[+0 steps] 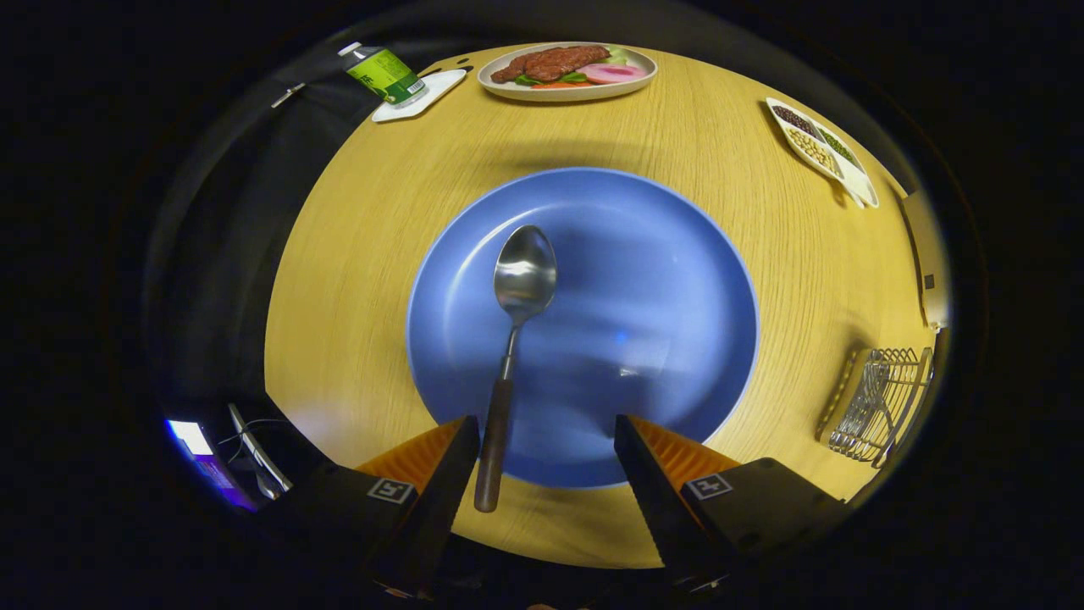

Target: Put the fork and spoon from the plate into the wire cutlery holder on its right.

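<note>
On the plate: spoon, handle just inside the left finger
Gripper: spread wide, holding nothing
Far right: wire cutlery holder

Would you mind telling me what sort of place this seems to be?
Probably a staged dining table: a blue plate with a spoon, a dish of food, a wire cutlery holder. The gripper jaws hang open.
</note>
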